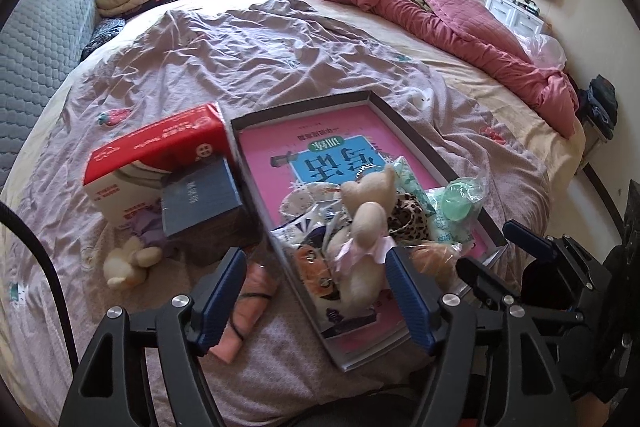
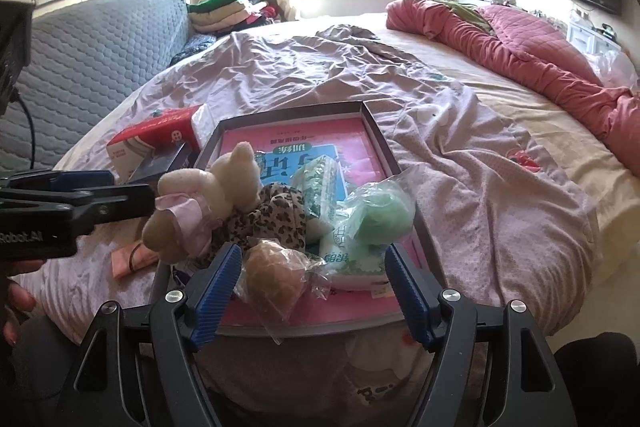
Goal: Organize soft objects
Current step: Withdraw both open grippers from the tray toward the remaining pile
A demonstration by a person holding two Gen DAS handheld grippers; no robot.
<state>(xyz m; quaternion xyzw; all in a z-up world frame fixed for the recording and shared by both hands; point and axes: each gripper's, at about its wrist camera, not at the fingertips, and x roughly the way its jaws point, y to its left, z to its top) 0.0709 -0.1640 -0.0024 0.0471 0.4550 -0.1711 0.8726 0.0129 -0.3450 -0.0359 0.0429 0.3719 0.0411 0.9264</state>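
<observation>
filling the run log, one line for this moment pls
left gripper: open, over tray | plush bear: in tray, released | right gripper: open, empty | small plush: on bed

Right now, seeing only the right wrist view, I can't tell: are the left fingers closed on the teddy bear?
Observer: No. The left gripper is open, and the teddy bear lies loose in the tray.
Operator: Any soft thing outside the tray that I'm missing?
Observer: Yes. A small cream plush toy lies on the bedspread, in front of the red box.
</observation>
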